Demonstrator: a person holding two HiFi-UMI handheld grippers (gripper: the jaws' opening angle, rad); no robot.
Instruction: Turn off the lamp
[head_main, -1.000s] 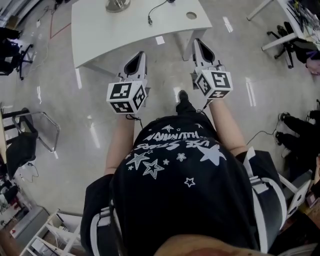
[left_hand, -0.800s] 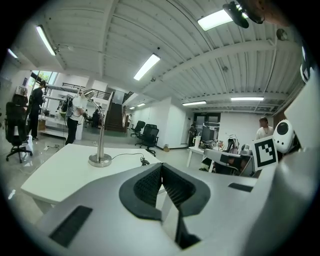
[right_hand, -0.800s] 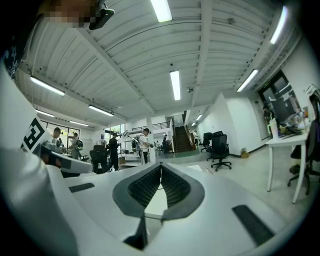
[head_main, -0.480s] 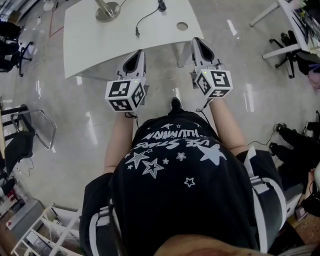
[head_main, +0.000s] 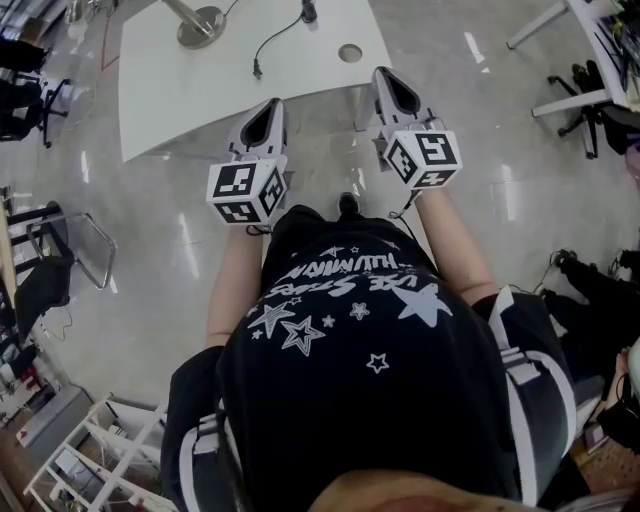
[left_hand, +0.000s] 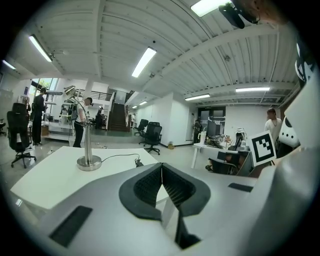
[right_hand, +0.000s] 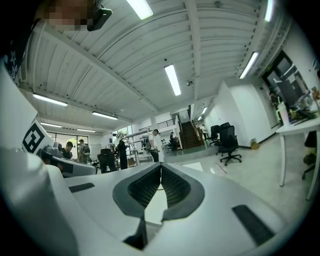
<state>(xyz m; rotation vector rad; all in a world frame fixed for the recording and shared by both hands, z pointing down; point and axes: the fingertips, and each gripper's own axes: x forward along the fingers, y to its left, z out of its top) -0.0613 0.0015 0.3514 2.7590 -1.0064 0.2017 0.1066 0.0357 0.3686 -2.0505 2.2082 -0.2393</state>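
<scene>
though its head is cut off from above, the lamp stands on the white table ahead of you

while you hold both tools with their tips at the table's near edge, your left gripper (head_main: 268, 108) has its jaws pressed together with nothing between them, and your right gripper (head_main: 388, 80) is closed and empty the same way. the lamp (head_main: 200, 25) sits at the far left of the white table (head_main: 170, 100), well apart from both grippers. from the head view you get only its round metal base and the start of the pole, which runs out of the top edge. your left gripper view shows the whole lamp, but its head is small and lost against bright windows and the people standing behind it. a black cable (head_main: 275, 40) trails from the base across the tabletop to a loose plug; a dark lump on it at the top edge is half cropped, and you cannot tell what it is. your right gripper view shows only a white sliver of table beyond the jaws.
</scene>
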